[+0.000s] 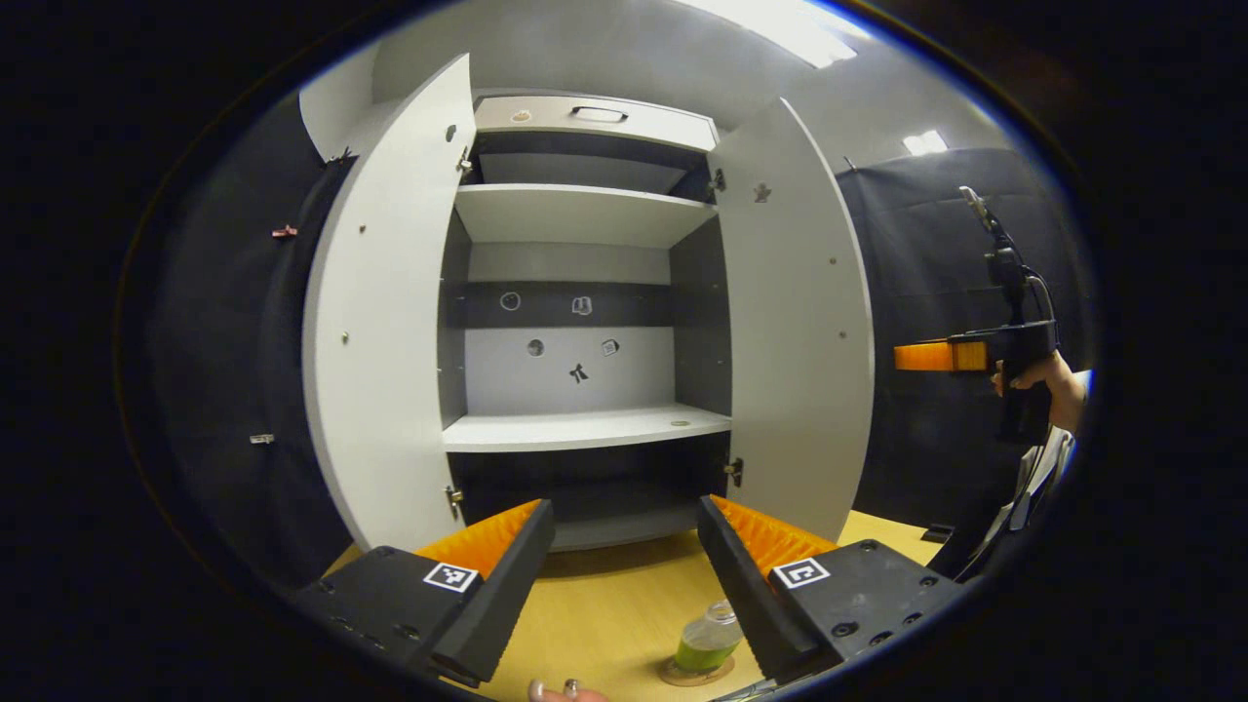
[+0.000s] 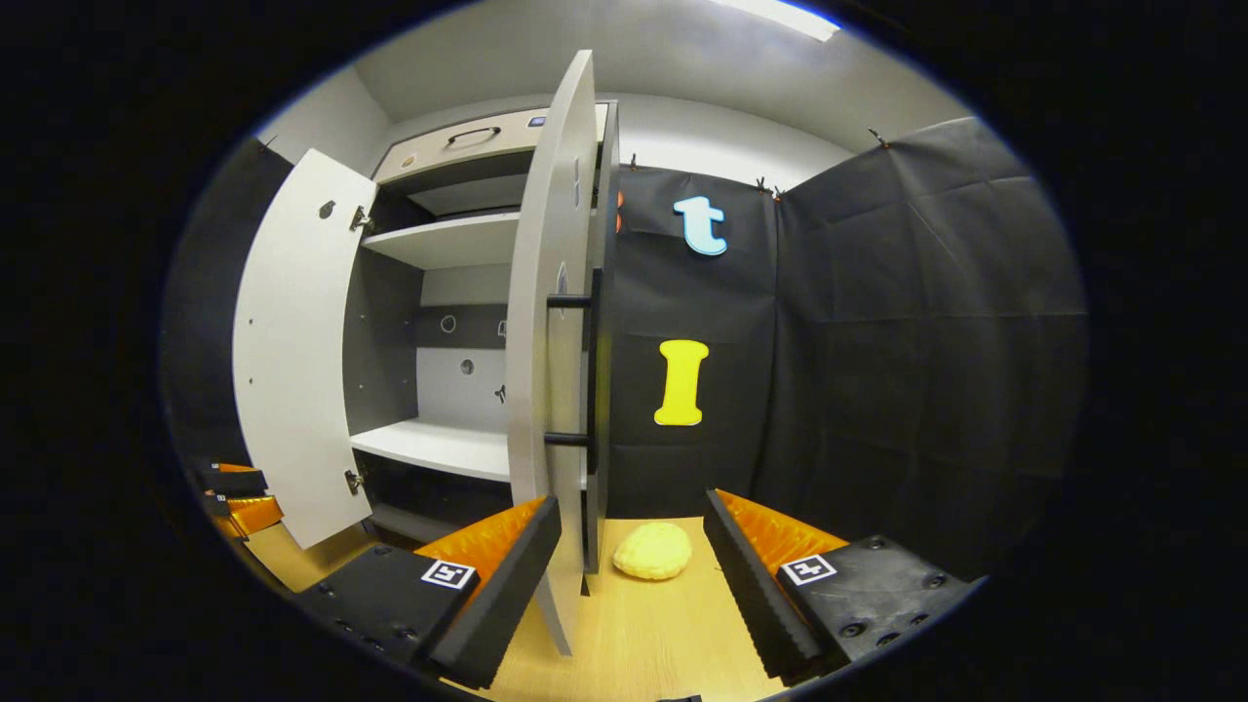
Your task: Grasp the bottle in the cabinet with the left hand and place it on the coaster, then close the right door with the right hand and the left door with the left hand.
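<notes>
**Inspector:** Stage one looks complete. The bottle (image 1: 710, 639) stands on the coaster (image 1: 694, 671) on the wooden table (image 1: 614, 604), and the cabinet (image 1: 585, 312) shelves are bare. Your left gripper (image 1: 624, 565) has its jaws wide apart, holding nothing; the bottle sits low, just beside the inner face of its right-hand finger, not between the pads.

**Operator:** And the doors?

**Inspector:** Both are open, so both closings remain. In the right gripper view, your right gripper (image 2: 632, 561) is also spread wide and empty. The right door (image 2: 546, 370) stands edge-on ahead of it, its lower edge passing near the left-hand finger, its black handle (image 2: 588, 370) above the gap. I cannot tell whether anything touches. The left door (image 1: 385, 312) is well clear of your left gripper.
</notes>
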{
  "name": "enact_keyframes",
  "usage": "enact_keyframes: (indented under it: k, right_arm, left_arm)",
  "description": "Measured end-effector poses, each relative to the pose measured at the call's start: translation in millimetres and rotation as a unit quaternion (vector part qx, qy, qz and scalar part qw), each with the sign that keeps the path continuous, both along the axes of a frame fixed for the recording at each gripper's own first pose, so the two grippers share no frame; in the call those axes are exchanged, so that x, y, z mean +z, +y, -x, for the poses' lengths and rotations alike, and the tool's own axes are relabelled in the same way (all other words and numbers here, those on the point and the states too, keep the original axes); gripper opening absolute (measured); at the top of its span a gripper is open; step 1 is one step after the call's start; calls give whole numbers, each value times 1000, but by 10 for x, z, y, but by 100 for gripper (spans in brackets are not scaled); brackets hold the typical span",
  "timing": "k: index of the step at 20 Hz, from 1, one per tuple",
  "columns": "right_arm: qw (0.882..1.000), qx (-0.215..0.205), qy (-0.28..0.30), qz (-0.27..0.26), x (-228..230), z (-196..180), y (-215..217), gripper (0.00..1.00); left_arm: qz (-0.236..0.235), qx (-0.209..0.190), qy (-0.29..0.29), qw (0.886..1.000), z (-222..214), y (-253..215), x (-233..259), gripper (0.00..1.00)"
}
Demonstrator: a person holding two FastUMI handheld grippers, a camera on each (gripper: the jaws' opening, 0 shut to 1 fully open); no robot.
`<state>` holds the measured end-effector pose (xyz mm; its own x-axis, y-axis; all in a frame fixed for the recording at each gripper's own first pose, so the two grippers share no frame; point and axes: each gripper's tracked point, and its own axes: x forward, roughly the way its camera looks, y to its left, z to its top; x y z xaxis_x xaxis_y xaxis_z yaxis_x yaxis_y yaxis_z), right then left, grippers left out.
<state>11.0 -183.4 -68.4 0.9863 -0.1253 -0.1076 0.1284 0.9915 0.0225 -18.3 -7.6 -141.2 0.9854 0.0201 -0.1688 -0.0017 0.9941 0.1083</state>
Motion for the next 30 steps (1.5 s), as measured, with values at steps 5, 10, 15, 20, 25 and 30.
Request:
enact_keyframes:
  k: [5,10,15,20,25,30]
  right_arm:
    - [999,28,-36,-19,343,-319,24,98]
    - [997,57,-34,-38,429,-545,27,96]
    - [995,92,-31,-33,440,-573,118,97]
    - [995,95,-28,-26,445,-599,183,97]
    - [994,104,-22,-25,437,-645,485,97]
    - [993,109,-26,-25,415,-755,861,98]
  left_arm:
    - [-27,75,-2,997,295,463,364,94]
    - [-18,138,1,990,588,718,500,94]
    - [-16,193,12,981,861,964,576,95]
    - [-12,203,7,979,824,1194,674,95]
    - [-13,190,-2,982,638,1442,774,95]
    - [-3,178,-11,984,494,1803,854,95]
